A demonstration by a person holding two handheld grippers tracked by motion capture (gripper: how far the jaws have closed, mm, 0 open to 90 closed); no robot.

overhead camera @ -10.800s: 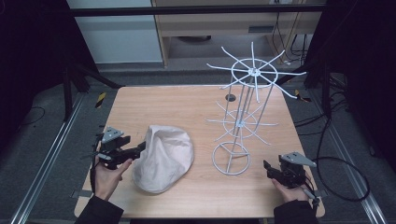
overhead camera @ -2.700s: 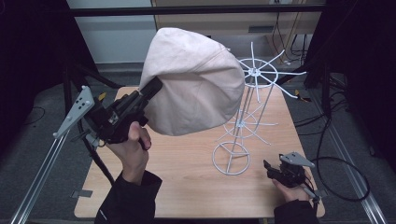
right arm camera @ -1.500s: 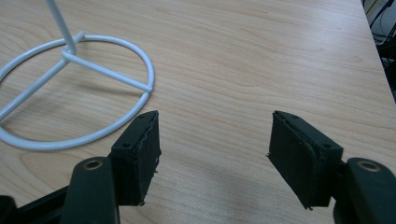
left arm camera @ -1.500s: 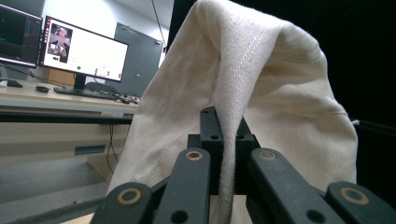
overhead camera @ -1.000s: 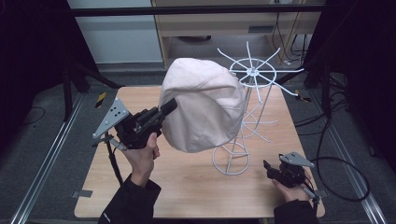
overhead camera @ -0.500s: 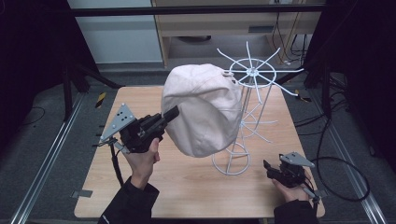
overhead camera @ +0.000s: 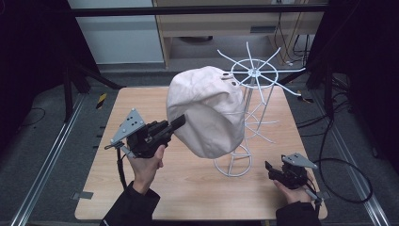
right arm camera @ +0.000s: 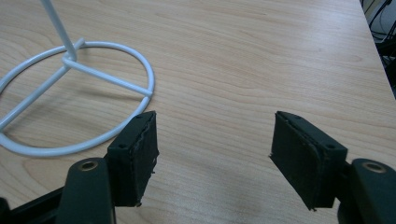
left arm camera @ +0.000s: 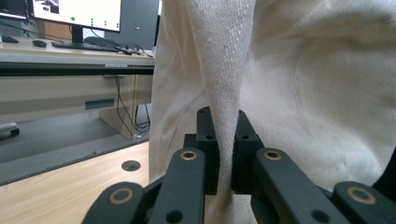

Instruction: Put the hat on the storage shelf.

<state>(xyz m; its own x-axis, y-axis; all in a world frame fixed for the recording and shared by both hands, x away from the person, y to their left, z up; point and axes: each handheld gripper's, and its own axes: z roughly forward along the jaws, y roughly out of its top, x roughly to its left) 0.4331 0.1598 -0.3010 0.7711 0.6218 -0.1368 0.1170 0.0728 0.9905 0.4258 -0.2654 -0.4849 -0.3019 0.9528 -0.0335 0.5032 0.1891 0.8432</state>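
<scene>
The left tongs (overhead camera: pixel 178 123) pinch a fold of the hat (overhead camera: pixel 207 110), held aloft beside the rack (overhead camera: pixel 254 75) — likely hanging comes next; the right tongs (overhead camera: pixel 269 168) rest spread near the tabletop's (overhead camera: pixel 141 99) right edge.

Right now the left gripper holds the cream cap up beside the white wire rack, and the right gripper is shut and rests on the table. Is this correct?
Not quite: the right gripper is open, its jaws standing wide apart over the table, as the right gripper view shows. The rest is correct: the left gripper holds the cream cap up beside the white wire rack.
</scene>
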